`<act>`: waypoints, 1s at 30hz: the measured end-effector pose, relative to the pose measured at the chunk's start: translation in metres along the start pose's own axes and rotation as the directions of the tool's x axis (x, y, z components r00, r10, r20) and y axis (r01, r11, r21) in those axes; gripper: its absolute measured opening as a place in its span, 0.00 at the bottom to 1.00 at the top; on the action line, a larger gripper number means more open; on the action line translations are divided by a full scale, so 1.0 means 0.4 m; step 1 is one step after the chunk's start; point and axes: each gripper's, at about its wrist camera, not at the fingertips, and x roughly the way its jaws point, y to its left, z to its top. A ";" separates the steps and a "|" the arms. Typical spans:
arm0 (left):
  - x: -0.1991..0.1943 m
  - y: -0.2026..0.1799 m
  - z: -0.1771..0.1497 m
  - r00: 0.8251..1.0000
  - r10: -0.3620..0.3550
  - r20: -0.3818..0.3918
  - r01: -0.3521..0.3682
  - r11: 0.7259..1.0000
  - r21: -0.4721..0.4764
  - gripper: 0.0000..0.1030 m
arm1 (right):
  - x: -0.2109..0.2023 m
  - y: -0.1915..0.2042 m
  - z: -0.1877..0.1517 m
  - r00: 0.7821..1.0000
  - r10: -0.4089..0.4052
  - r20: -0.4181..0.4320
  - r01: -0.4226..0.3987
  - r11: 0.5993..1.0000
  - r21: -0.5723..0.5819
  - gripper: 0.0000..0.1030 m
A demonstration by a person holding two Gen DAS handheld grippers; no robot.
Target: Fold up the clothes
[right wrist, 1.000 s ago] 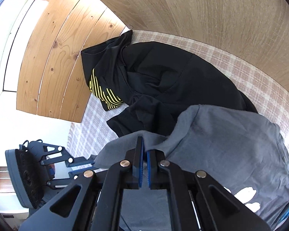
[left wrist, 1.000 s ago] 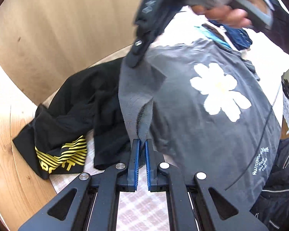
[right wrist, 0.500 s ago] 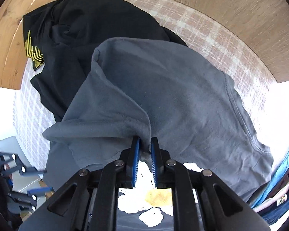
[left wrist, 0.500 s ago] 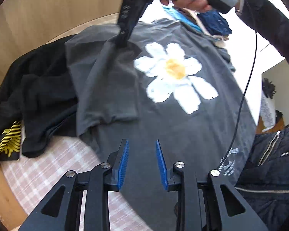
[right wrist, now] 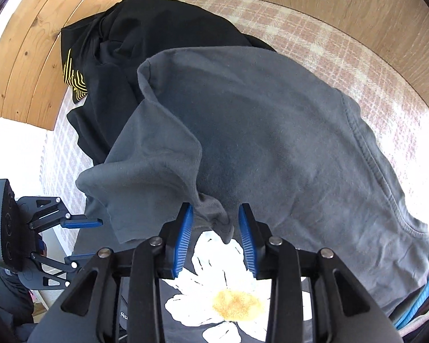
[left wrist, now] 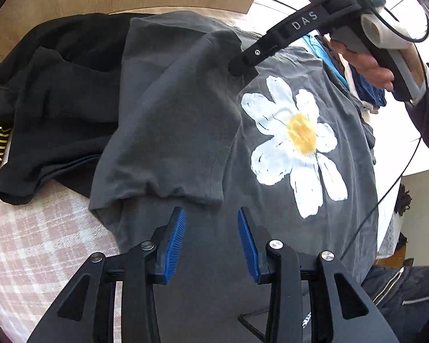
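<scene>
Already the grey shirt [left wrist: 271, 171] lies on the checked cloth [left wrist: 28, 243] with its sleeve side folded over, toward 9 o'clock of the flower print [left wrist: 294, 137]. Left tongs [left wrist: 211, 237] and right tongs [right wrist: 214, 228] both stand open, holding nothing. More folds remain, and the black shirt [left wrist: 57, 100] lies crumpled.

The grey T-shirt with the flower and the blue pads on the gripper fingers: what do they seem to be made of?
The grey T-shirt looks like soft matte cotton knit: it drapes in loose folds and shows stitched hems. The flower seems printed ink, cracked in places. The blue pads look like ribbed rubber or plastic; which one is unclear.
</scene>
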 end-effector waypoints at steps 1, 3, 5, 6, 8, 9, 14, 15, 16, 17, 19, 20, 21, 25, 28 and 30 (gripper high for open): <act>0.010 -0.005 0.006 1.000 0.003 -0.003 -0.003 1.000 -0.024 0.37 | 0.000 0.002 -0.001 1.000 -0.011 0.003 0.011 1.000 -0.009 0.32; 0.029 -0.009 0.019 0.999 0.038 -0.023 -0.040 0.997 -0.073 0.37 | 0.000 0.006 -0.002 0.999 -0.032 0.011 0.032 0.999 -0.028 0.32; 0.042 -0.008 0.027 0.997 0.070 -0.035 -0.074 0.991 -0.115 0.37 | 0.001 0.010 -0.003 0.998 -0.053 0.018 0.054 0.997 -0.046 0.32; 0.048 -0.008 0.030 0.995 0.085 -0.042 -0.090 0.987 -0.136 0.37 | 0.001 0.012 -0.004 0.998 -0.064 0.022 0.065 0.996 -0.056 0.32; 0.056 -0.009 0.036 0.993 0.106 -0.046 -0.113 0.979 -0.168 0.36 | -0.005 0.024 -0.006 0.995 -0.092 0.046 0.096 0.991 -0.090 0.32; 0.056 -0.010 0.038 0.993 0.111 -0.043 -0.117 0.977 -0.179 0.34 | -0.009 0.030 -0.008 0.993 -0.100 0.058 0.105 0.989 -0.108 0.32; 0.044 -0.022 0.014 0.998 0.055 -0.018 -0.057 0.976 -0.210 0.08 | -0.019 0.036 -0.012 0.996 -0.059 0.063 0.068 0.985 -0.158 0.09; 0.042 -0.024 0.008 0.999 0.043 -0.013 -0.045 0.975 -0.216 0.08 | -0.021 0.034 -0.013 0.997 -0.051 0.062 0.060 0.984 -0.165 0.08; 0.039 -0.026 0.003 0.999 0.032 -0.007 -0.033 0.975 -0.222 0.08 | -0.025 0.031 -0.015 0.997 -0.045 0.060 0.055 0.984 -0.172 0.07; 0.025 -0.031 -0.006 1.000 0.014 0.011 -0.011 0.973 -0.232 0.08 | -0.030 0.028 -0.019 0.997 -0.041 0.059 0.051 0.982 -0.179 0.06; -0.006 -0.049 -0.021 0.999 -0.030 0.046 0.040 0.968 -0.247 0.08 | -0.044 0.023 -0.022 0.998 -0.023 0.053 0.032 0.981 -0.192 0.06; -0.022 -0.058 -0.028 0.997 -0.052 0.063 0.067 0.965 -0.253 0.08 | -0.049 0.019 -0.021 0.999 -0.019 0.044 0.027 0.980 -0.197 0.06; -0.017 -0.064 -0.031 0.997 -0.056 0.051 0.067 0.966 -0.250 0.08 | -0.050 0.018 -0.022 0.999 -0.024 0.028 0.029 0.979 -0.202 0.06; 0.012 -0.087 -0.039 0.998 -0.062 -0.013 0.057 0.971 -0.231 0.11 | -0.030 0.027 -0.023 0.990 -0.138 -0.010 0.132 0.963 -0.234 0.06; 0.035 -0.078 -0.054 0.996 -0.054 -0.065 0.037 0.970 -0.242 0.17 | 0.002 0.031 -0.021 0.967 -0.251 -0.038 0.234 0.941 -0.245 0.08; 0.015 -0.079 -0.067 0.997 -0.042 -0.064 0.027 0.976 -0.217 0.19 | -0.021 0.031 -0.028 0.969 -0.247 -0.010 0.237 0.938 -0.253 0.08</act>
